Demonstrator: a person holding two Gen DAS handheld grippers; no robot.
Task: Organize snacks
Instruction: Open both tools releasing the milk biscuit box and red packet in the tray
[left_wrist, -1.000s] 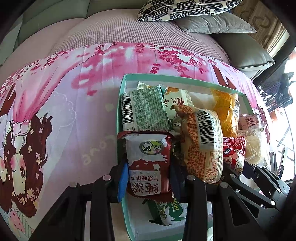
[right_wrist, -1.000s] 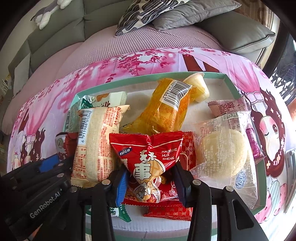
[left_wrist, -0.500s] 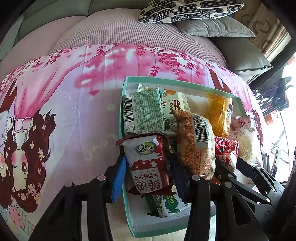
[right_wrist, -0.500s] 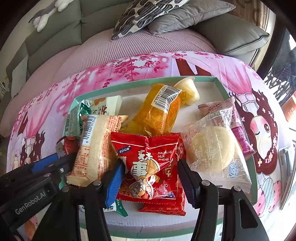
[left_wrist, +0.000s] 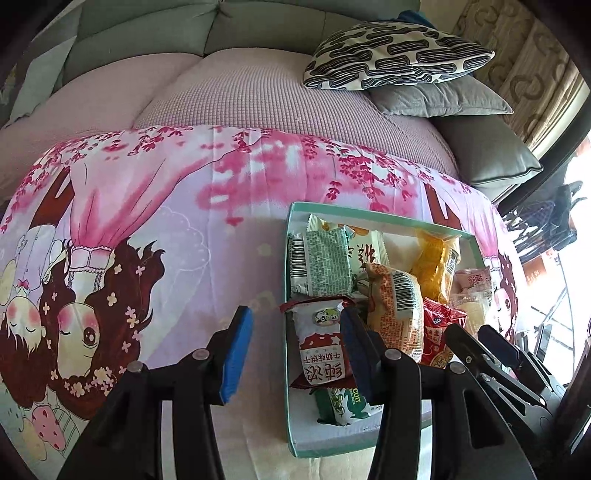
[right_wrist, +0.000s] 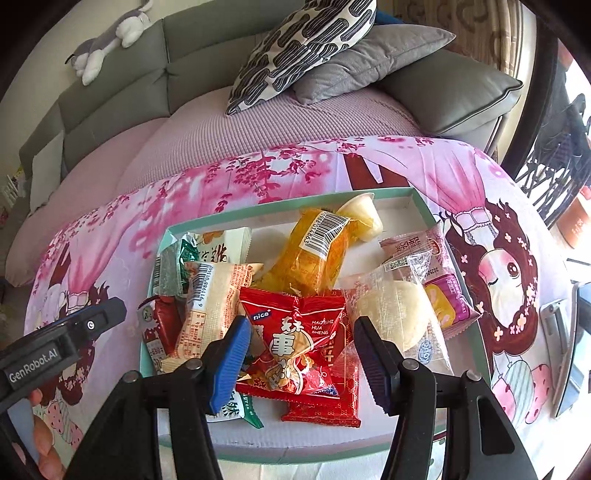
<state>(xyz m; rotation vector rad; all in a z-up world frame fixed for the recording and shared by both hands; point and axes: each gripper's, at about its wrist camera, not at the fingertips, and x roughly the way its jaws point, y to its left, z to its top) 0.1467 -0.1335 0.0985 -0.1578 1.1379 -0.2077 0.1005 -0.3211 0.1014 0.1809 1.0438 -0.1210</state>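
Observation:
A shallow green-rimmed box (left_wrist: 287, 258) (right_wrist: 421, 199) holds several snack packets. In the left wrist view my left gripper (left_wrist: 295, 350) is open, drawn back over the box's left rim. A red-and-white biscuit packet (left_wrist: 321, 343) lies in the box by its right finger. In the right wrist view my right gripper (right_wrist: 299, 360) is open. A red peanut packet (right_wrist: 295, 343) lies loose between its fingers on top of another red packet. A beige packet (right_wrist: 210, 306), an orange packet (right_wrist: 314, 254), a jelly cup (right_wrist: 364, 218) and a clear-wrapped round cake (right_wrist: 395, 317) lie around it.
The box sits on a pink cartoon-print cloth (left_wrist: 147, 221) over a table. A grey sofa (right_wrist: 184, 55) with patterned and grey cushions (right_wrist: 306, 40) stands behind. My left gripper's body (right_wrist: 62, 343) shows at the left. A metal object (right_wrist: 557, 332) lies at the right.
Both grippers opened and let go of their packets, which now lie in the box. Both pulled back and up; the left one also shifted left over the rim.

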